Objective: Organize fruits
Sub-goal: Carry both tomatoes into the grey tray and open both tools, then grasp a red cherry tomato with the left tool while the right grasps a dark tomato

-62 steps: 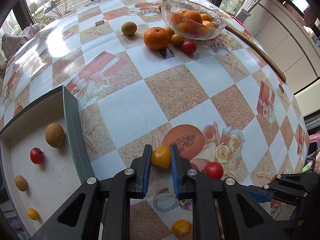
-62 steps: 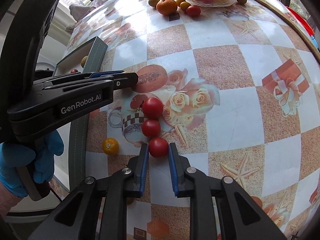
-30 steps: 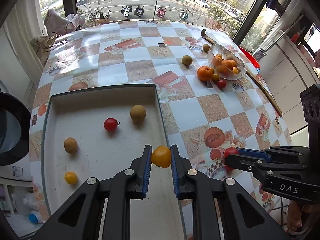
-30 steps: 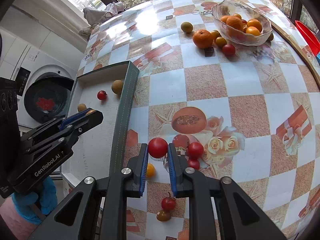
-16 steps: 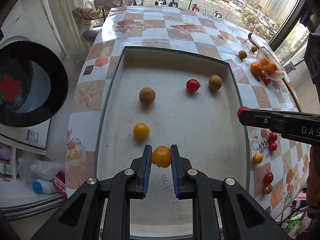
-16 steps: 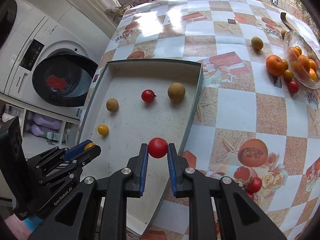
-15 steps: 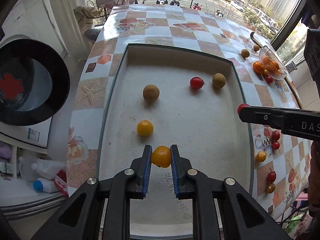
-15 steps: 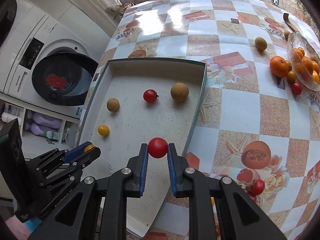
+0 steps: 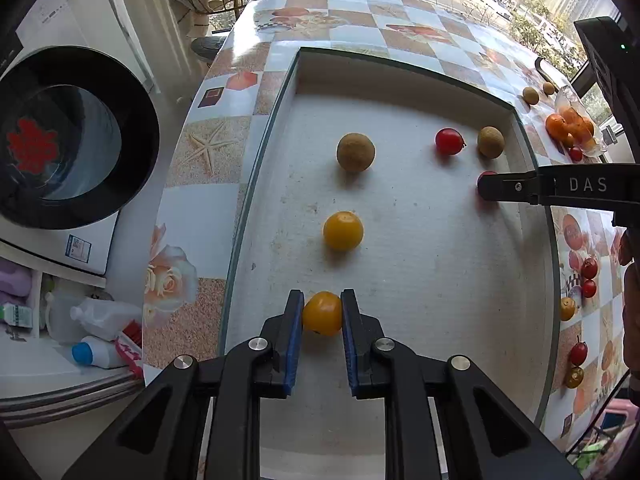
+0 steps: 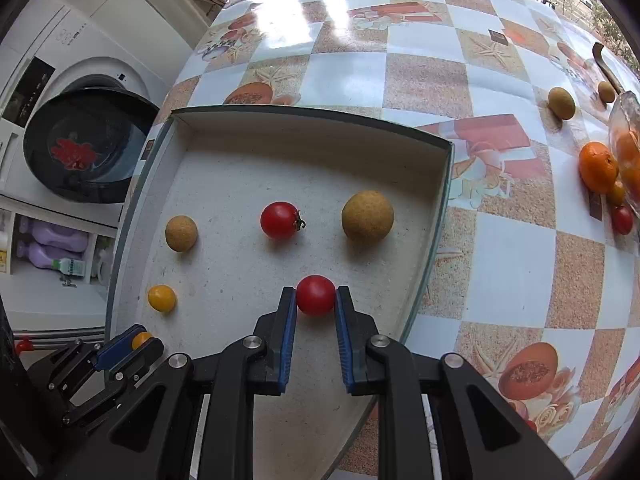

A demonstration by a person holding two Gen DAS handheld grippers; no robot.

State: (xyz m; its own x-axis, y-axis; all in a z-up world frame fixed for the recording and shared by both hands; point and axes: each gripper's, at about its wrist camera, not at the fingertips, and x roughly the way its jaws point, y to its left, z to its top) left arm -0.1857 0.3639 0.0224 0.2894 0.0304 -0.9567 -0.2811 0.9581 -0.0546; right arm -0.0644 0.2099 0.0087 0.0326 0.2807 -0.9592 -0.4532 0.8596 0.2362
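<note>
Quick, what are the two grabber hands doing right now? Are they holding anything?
Left gripper: shut on a yellow tomato, over the tray.
Right gripper: shut on a red tomato, over the same tray.

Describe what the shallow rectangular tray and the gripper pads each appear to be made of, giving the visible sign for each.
Shallow rectangular tray: probably card or board with a dark green outer covering; the pale floor looks matte and grainy, with thin straight walls.

Blue pads on the right gripper, shut on the red cherry tomato: likely rubber or soft plastic, dull and finely ribbed along the edge. The black arms look like moulded plastic.
</note>
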